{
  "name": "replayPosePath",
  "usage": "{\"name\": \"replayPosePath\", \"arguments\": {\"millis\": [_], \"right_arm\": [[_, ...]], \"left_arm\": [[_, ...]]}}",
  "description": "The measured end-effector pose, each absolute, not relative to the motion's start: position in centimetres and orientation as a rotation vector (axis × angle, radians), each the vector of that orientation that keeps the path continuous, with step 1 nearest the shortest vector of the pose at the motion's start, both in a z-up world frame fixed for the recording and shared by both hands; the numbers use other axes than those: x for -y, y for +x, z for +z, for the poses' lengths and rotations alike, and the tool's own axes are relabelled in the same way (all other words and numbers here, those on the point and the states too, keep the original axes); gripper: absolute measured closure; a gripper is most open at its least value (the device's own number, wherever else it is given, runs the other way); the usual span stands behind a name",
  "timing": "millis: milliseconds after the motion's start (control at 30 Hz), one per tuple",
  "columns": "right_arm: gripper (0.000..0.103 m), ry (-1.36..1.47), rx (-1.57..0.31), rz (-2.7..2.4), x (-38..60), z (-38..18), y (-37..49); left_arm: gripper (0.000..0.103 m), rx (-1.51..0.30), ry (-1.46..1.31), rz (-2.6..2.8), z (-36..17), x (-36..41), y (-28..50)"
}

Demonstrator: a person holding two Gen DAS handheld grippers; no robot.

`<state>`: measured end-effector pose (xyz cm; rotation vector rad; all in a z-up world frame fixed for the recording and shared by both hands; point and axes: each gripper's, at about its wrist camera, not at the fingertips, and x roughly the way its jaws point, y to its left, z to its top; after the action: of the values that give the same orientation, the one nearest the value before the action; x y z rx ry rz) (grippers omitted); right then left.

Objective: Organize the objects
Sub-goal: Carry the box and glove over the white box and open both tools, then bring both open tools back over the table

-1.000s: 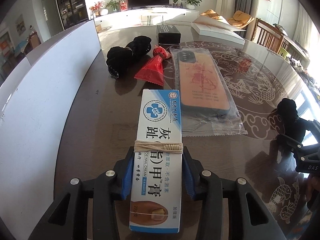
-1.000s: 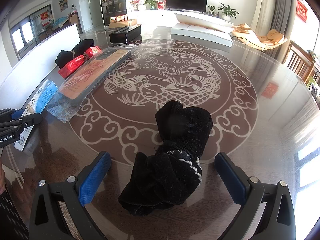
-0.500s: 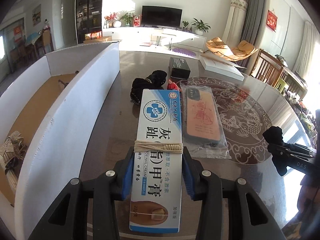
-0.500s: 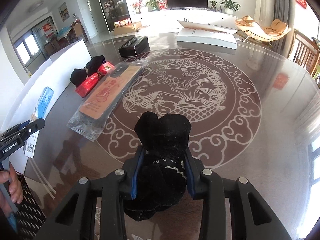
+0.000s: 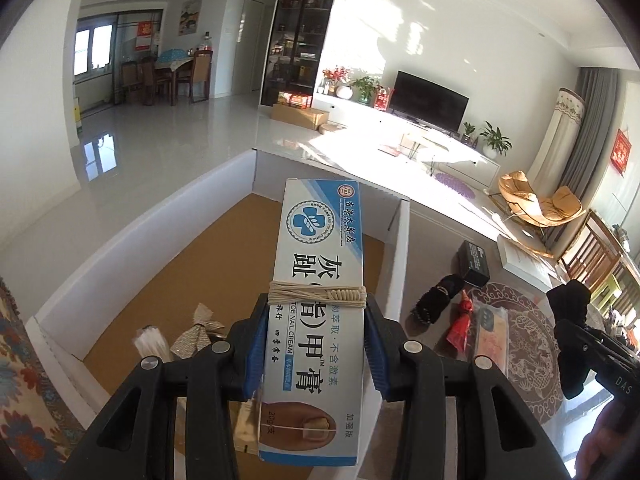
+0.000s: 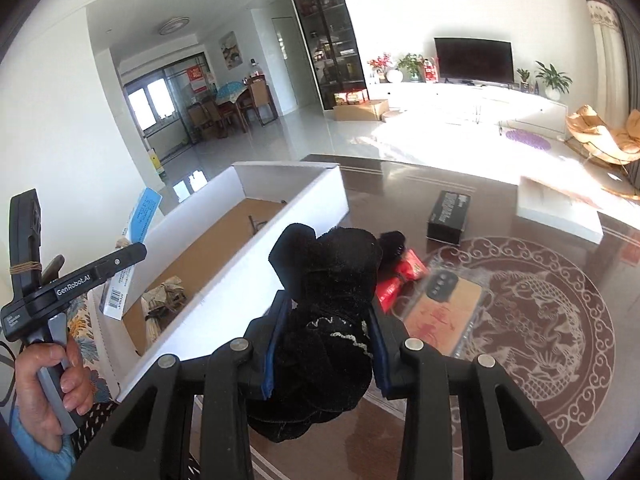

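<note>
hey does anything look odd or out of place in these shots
One small oddity: the nail cream box in the left hand-held gripper has a rubber band wound around its middle. Otherwise nothing looks spilled or damaged. The right hand-held gripper holds a black cloth bundle beside the white box.

The left wrist camera looks forward and down from close above the white cardboard box (image 5: 400,264), with the table (image 5: 432,248) at its right edge. The right wrist camera sits over the table (image 6: 520,400), facing left-forward. Both share the white cardboard box (image 6: 304,200), the phone case (image 6: 444,312) and the television (image 5: 430,101).
</note>
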<state>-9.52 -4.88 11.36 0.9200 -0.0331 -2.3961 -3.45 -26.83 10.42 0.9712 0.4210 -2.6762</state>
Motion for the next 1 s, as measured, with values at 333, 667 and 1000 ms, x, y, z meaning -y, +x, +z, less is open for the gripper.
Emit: {"name": "replayPosePath", "arguments": {"millis": [333,667,1000], "right_arm": [[0.051,1.005,-0.082,-2.162,23.8,9.4,-14.0],[0.016,0.997,-0.144,-2.287,20.6,6.6,-12.4],[0.009,1.119,-0.19,-2.634,-0.5,0.0,-8.0]], "left_arm": [[0.013,-0.53,1.167,-2.426,5.2,31.9,-3.9],[0.0,-0.348,1.118,-2.411,5.3,29.2,-4.3],[0.0,-0.319,1.285,-3.0,7.1,14.3,-4.4]]}}
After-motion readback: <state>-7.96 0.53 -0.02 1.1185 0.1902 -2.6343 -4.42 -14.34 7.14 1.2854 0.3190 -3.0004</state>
